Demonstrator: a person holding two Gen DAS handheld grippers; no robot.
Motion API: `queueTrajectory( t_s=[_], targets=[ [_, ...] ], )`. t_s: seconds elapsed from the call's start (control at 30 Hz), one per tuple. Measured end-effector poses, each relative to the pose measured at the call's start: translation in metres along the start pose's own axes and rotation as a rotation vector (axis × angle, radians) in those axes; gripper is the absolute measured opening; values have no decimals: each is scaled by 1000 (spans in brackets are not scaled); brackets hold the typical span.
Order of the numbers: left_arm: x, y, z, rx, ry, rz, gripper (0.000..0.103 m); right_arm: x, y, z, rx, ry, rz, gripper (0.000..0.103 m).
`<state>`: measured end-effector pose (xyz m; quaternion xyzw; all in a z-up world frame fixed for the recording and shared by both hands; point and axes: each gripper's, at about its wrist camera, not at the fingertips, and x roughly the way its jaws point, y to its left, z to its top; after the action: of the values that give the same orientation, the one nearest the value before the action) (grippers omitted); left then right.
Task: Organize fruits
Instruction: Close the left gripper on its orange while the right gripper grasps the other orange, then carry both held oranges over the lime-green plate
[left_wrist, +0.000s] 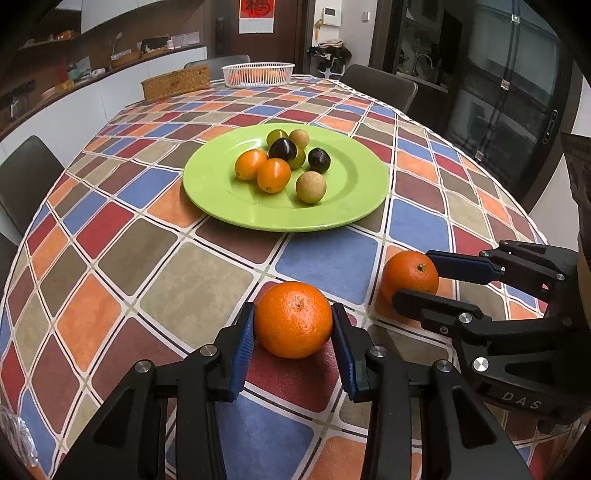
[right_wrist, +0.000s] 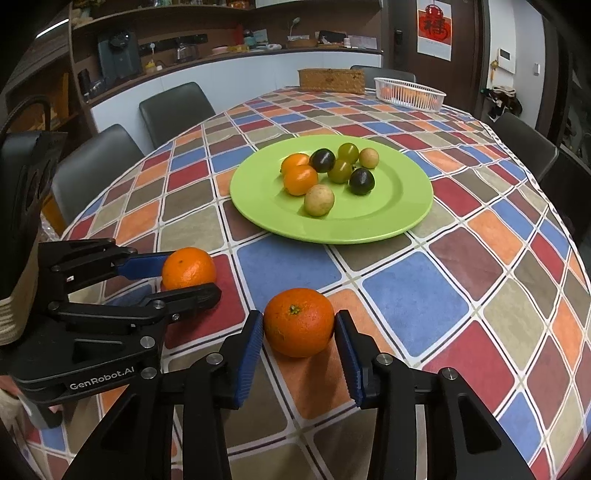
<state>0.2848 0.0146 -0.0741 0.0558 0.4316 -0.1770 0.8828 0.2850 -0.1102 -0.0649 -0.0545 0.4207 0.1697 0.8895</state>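
Observation:
My left gripper (left_wrist: 293, 321) is shut on an orange (left_wrist: 293, 319) resting on the checked tablecloth; its blue pads touch both sides. My right gripper (right_wrist: 299, 325) is shut on a second orange (right_wrist: 299, 322), also on the cloth. Each gripper shows in the other's view: the right one (left_wrist: 412, 275) around its orange (left_wrist: 409, 275), the left one (right_wrist: 190, 271) around its orange (right_wrist: 188, 267). A green plate (left_wrist: 343, 206) (right_wrist: 402, 210) lies beyond, holding several small fruits: orange, dark, green and tan ones.
A white basket (left_wrist: 257, 74) (right_wrist: 409, 93) with oranges and a wicker box (left_wrist: 175, 83) (right_wrist: 331, 80) stand at the table's far end. Dark chairs surround the table. A kitchen counter runs along the left wall.

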Motion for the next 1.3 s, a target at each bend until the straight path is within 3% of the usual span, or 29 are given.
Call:
queueTrajectory(
  t_s=[0.37,0.8,1.3],
  targets=[
    [-31,-5,6,-13,-65,14,39,-26,-2,5,11,-58,6,41],
    [-63,-17,26,-7,-151,15,39,-72,-4,23,0,-192,-1,41],
    [-42,-2,65,-18,-163,38,39,-64,-30,64,26,-232,-24,41]
  ],
)
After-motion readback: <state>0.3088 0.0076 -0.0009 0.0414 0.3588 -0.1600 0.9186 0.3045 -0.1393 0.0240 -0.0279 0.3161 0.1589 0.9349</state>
